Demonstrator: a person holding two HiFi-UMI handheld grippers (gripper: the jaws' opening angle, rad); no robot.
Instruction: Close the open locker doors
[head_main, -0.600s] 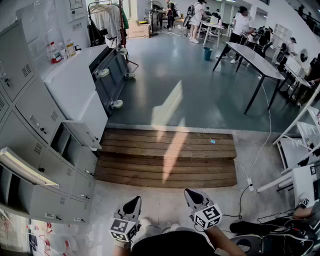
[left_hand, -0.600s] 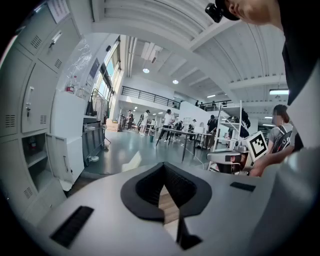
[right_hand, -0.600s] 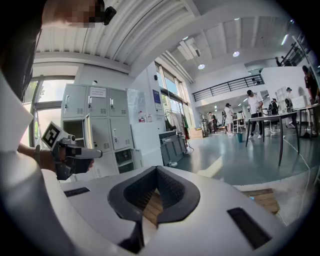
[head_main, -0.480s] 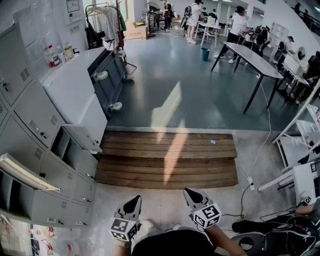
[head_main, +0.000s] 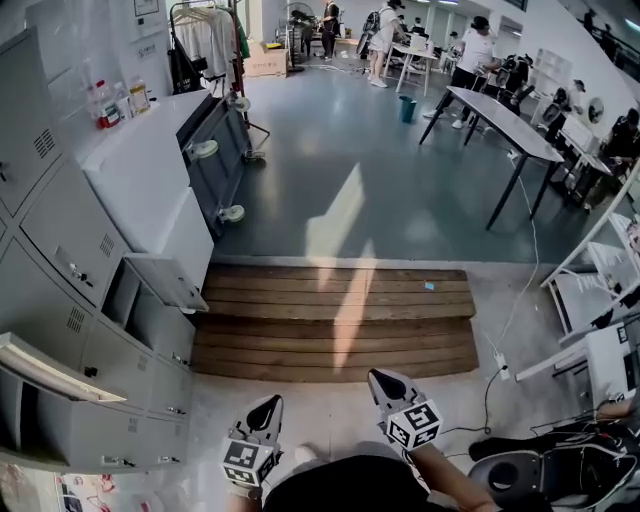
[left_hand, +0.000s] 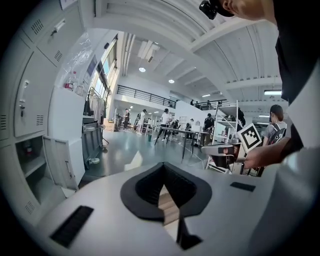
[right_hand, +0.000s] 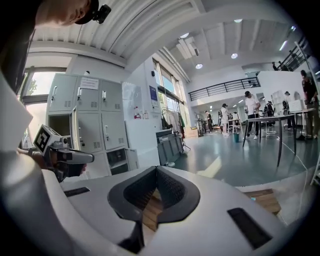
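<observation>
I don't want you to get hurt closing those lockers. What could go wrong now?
Two locker doors stick out on the left, the near door and the far door; you might bump one walking past. The wooden step ahead could trip you. The shut left hand-held gripper might slip off a smooth door when pushing.

Observed: left hand-held gripper (head_main: 266, 408) and right hand-held gripper (head_main: 387, 384), pale grey shells, black jaws, black-and-white marker cubes (head_main: 247, 462). Person wears black top (head_main: 340, 490).

grey floor (head_main: 380, 190), wooden platform (head_main: 340, 320), long dark table (head_main: 505, 120).
</observation>
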